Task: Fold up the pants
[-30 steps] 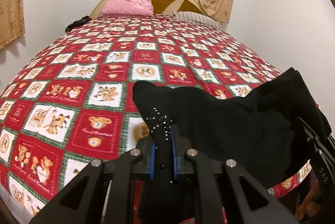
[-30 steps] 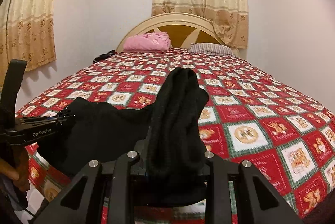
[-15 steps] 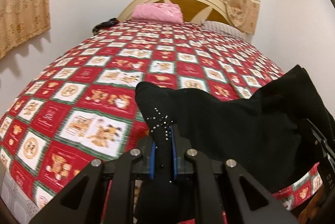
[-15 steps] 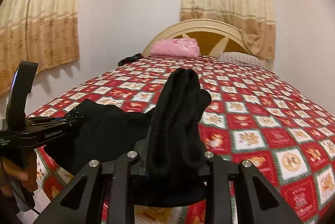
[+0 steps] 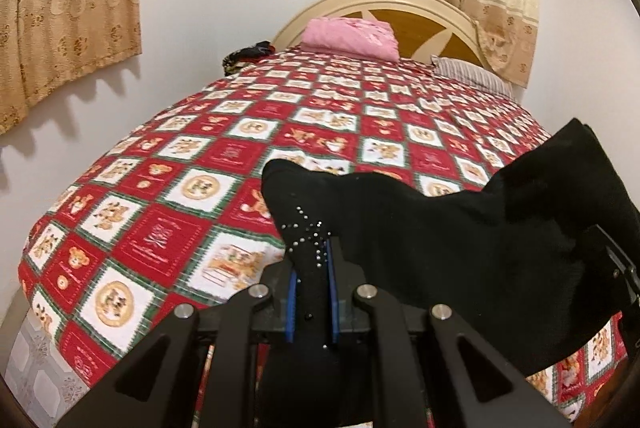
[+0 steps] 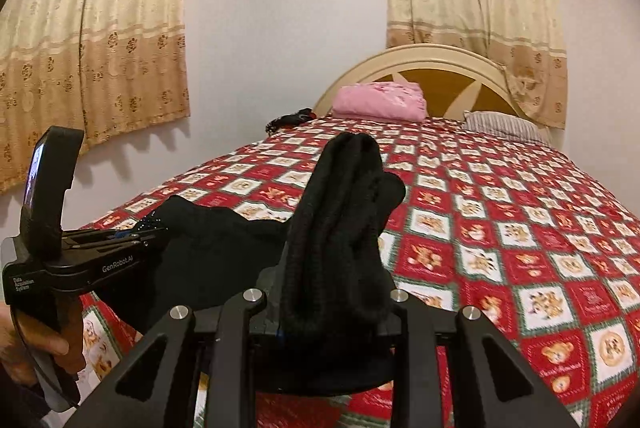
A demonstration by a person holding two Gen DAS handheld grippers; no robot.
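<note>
Black pants (image 5: 460, 248) with small rhinestones hang between both grippers above the near end of the bed. My left gripper (image 5: 311, 292) is shut on one studded corner of the pants. My right gripper (image 6: 332, 292) is shut on a bunched, ribbed part of the pants (image 6: 340, 228), which stands up between its fingers and hides them. The left gripper also shows in the right wrist view (image 6: 132, 234) at the left, held by a hand. The right gripper's body shows at the right edge of the left wrist view (image 5: 618, 268).
The bed (image 5: 240, 147) has a red, white and green teddy-bear quilt. A pink folded item (image 5: 352, 33) and a striped pillow (image 5: 472, 77) lie by the rounded headboard (image 6: 440, 67). A dark heap (image 5: 248, 53) sits at the far left corner. Curtains (image 6: 92, 39) hang on the walls.
Both grippers have tilted up and pulled back toward the foot of the bed, carrying the pants. More wall and curtain show now. Both grips are unchanged.
</note>
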